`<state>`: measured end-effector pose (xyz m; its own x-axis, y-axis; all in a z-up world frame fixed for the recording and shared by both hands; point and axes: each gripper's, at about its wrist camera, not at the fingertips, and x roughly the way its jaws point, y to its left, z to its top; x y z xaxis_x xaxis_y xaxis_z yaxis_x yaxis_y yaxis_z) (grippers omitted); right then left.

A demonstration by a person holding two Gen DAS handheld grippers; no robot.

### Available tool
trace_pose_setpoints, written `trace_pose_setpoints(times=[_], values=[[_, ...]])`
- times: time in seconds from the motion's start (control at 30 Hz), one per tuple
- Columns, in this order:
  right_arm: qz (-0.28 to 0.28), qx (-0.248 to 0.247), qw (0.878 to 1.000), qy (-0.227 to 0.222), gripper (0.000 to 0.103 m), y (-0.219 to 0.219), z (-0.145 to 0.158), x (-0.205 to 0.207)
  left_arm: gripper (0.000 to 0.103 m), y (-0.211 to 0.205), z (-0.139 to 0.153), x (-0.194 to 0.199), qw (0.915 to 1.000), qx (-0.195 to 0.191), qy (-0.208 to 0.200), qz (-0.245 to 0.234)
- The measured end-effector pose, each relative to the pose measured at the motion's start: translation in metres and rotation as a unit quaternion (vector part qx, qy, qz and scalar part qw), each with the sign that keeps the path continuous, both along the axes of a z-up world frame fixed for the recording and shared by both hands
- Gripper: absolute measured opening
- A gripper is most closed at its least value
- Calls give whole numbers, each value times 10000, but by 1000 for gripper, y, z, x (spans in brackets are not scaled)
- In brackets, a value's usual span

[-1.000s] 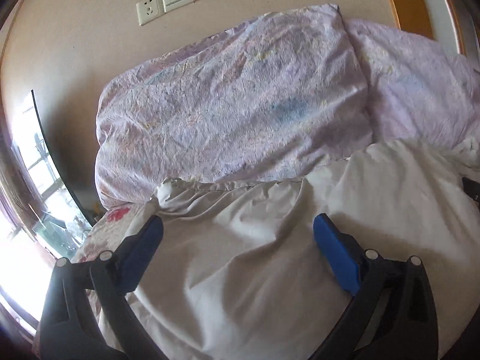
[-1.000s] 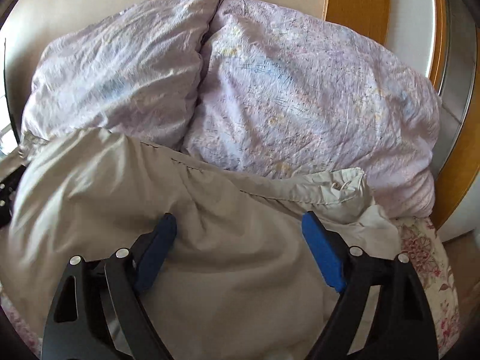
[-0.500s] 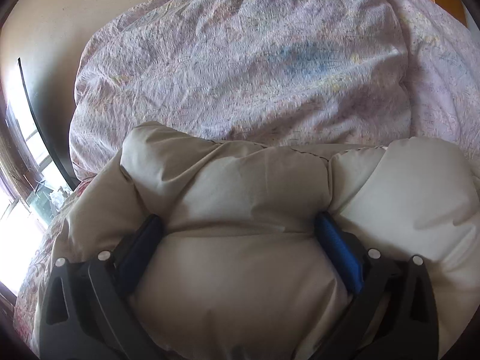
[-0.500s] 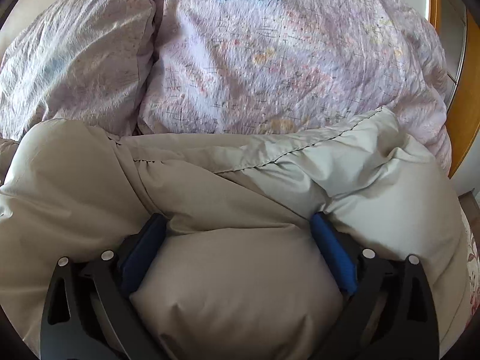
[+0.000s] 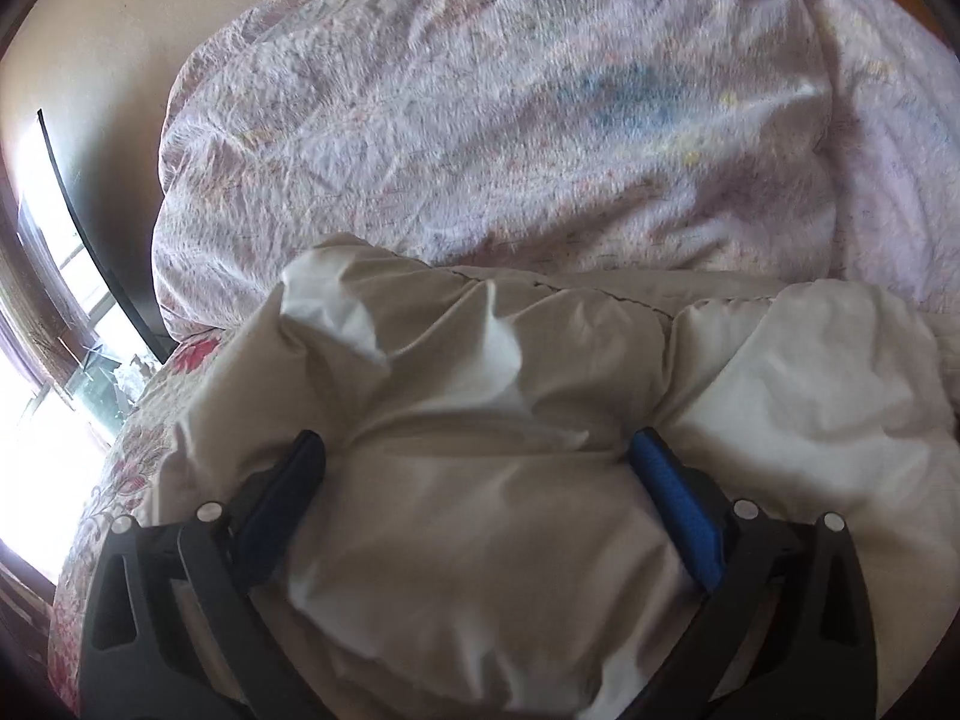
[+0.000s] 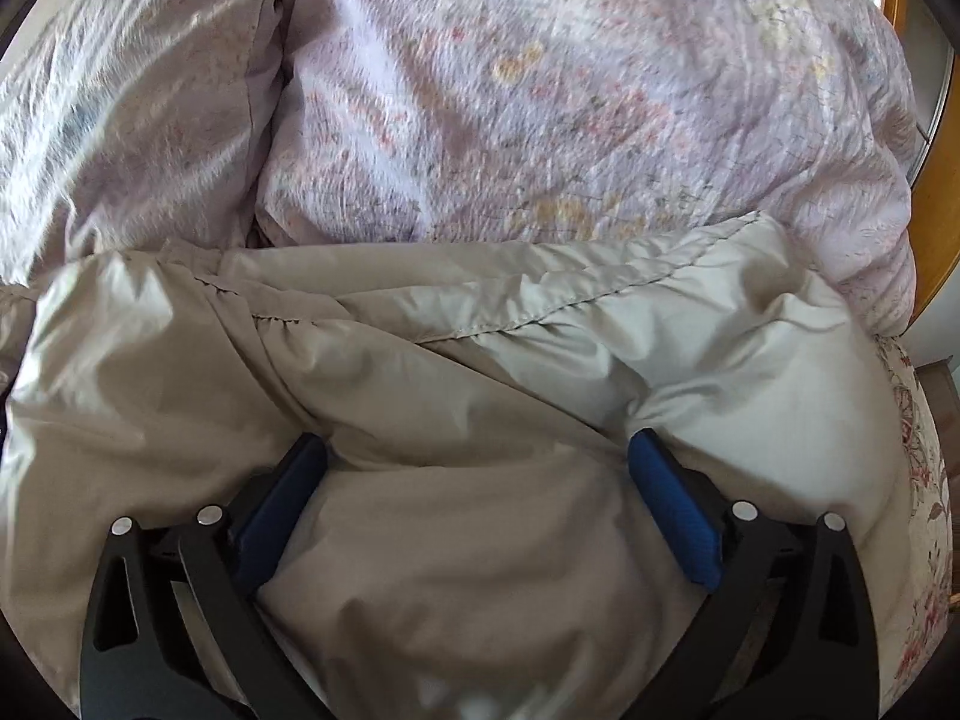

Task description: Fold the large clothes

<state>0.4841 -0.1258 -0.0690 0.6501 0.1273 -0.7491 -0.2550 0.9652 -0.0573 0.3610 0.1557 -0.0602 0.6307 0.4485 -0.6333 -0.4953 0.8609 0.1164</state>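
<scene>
Each claw (image 5: 477,468) (image 6: 477,465) has black slotted arms, silver rivets and ribbed blue pads (image 5: 678,510)

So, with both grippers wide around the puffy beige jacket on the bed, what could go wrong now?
1. The jacket bulges between the open right gripper, whose jaws have just been opening, and the left gripper; the padding may spring up and undo the fold.
2. Its top edge lies against the pillows, so it could catch or push them.
3. The slick fabric may slide on the flowered sheet.
</scene>
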Motion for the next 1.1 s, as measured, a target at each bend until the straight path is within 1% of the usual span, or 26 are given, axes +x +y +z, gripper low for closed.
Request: trace_pose_setpoints(times=[0.03,0.1,0.13,0.17,0.2,0.27,0.4,0.47,0.5,0.6,0.73,0.8,0.9,1.0,1.1], values=[[11,145,9996,-244,100,-10,14,-8,101,1,11,-9,9998,-20,-182,-70],[-126,203,9961,-853,100,-29,39,-19,101,4,30,-20,9986,129,-510,-110],[-205,173,9937,-1084,100,-37,48,-21,101,8,38,-21,9979,234,-594,-57],[-243,121,9925,-1195,100,-43,54,-20,101,12,42,-19,9979,283,-578,-8],[-276,40,9922,-1213,100,-46,55,-16,101,18,44,-16,9982,300,-516,76],[-347,-117,9922,-1188,100,-53,52,-5,101,29,40,-9,9985,276,-413,221],[-459,-227,9934,-1031,100,-55,30,13,101,47,17,2,9965,560,-63,615],[-491,-319,9937,-952,100,-58,20,18,101,54,7,1,9954,559,10,776],[-504,-347,9943,-871,100,-54,11,31,101,60,3,2,9950,521,32,851],[-561,-257,9957,-687,100,-57,-1,38,101,73,-7,4,9955,206,13,925],[-598,-320,9967,-437,102,-57,-13,50,101,80,-20,15,9953,9,133,961],[-576,-316,9974,-299,102,-57,-19,58,101,85,-25,19,9953,-149,182,937],[-558,-257,9980,-114,102,-57,-25,66,101,96,-32,20,9945,-525,180,884],[-542,-130,9984,41,102,-64,-31,74,101,108,-38,19,9920,-937,104,839],[-532,40,9984,184,102,-74,-36,82,101,115,-43,18,9895,-1188,56,823]])
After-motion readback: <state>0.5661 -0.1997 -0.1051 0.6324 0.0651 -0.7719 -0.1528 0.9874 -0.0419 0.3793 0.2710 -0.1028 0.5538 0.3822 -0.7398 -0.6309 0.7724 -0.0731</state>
